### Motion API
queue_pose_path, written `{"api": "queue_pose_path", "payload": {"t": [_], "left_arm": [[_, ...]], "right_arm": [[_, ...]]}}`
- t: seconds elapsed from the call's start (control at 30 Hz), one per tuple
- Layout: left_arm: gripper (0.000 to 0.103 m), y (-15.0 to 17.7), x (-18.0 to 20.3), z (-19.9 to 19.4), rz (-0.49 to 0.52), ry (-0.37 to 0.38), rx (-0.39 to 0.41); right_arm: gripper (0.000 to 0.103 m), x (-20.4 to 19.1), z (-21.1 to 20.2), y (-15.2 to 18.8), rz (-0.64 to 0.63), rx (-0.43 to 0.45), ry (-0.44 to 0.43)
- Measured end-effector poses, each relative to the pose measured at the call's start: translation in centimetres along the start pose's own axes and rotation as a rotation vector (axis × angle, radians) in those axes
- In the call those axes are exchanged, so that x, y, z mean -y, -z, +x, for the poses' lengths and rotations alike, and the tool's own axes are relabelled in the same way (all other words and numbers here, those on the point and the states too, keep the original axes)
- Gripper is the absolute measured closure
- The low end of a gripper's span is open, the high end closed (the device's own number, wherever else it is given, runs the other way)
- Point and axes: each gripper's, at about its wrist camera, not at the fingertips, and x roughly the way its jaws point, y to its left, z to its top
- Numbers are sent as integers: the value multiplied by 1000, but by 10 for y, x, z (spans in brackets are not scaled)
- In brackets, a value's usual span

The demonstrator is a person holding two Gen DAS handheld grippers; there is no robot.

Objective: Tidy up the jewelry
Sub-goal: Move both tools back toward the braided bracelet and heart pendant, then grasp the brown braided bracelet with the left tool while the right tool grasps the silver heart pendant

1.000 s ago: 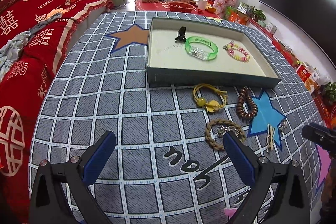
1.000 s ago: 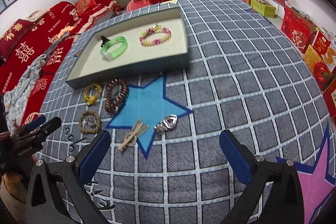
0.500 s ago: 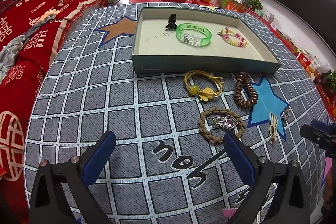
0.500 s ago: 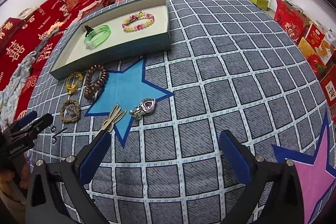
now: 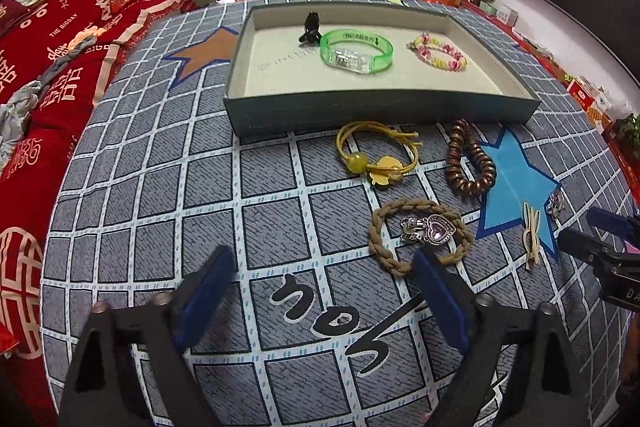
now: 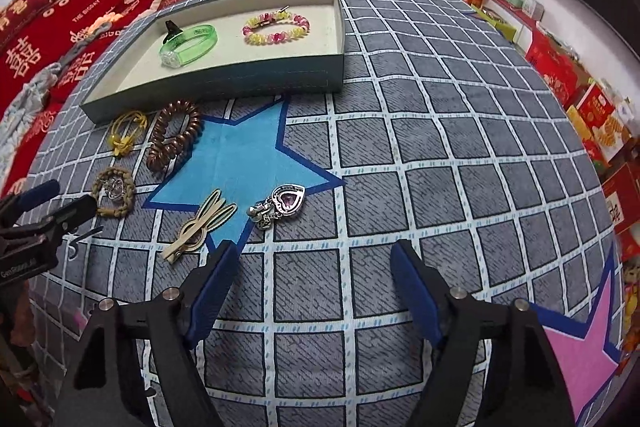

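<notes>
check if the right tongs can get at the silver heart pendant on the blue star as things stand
Probably yes: the silver heart pendant lies just ahead of the open right tongs, which have just been closing with nothing between or blocking them.

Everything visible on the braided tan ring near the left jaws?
The braided tan ring is a closed loop of twisted, rope-like beige cord lying flat on the grid-patterned cloth, outside the tray. A silver heart charm with a pink stone lies inside the loop. Nothing grips it.
</notes>
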Motion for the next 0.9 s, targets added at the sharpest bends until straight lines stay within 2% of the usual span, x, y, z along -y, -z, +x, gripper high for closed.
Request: {"api": "queue_pose_path", "payload": {"t": [0.13, 0.23, 0.3, 0.53, 0.6, 0.63, 0.67, 0.7, 0.77, 0.83, 0.9], "left_arm": [[4, -3, 4, 1, 8, 1, 8], [12, -6, 9, 4, 21, 14, 5], [13, -7, 12, 5, 29, 13, 3], [28, -7, 22, 5, 72, 15, 11], [34, -7, 23, 4, 77, 21, 12], [42, -7, 24, 3, 81, 23, 14], [52, -7, 25, 2, 84, 29, 15], [58, -7, 26, 2, 90, 34, 15], [80, -7, 28, 0, 100, 47, 15], [81, -7, 28, -1, 96, 74, 11], [82, -6, 24, -4, 70, 108, 13]], "right_arm": [[22, -5, 3, -3, -21, 10, 16], [22, -9, 6, -7, -42, 17, 30], [23, -11, 8, -9, -51, 22, 33], [38, -14, 11, -19, -44, 43, 37], [44, -17, 11, -19, -48, 47, 37], [50, -18, 11, -20, -52, 48, 36], [61, -20, 10, -20, -54, 51, 39], [66, -22, 9, -20, -57, 53, 38], [70, -24, 9, -20, -62, 54, 42], [71, -24, 8, -19, -59, 59, 42], [84, -23, 7, -18, -53, 64, 44]]}}
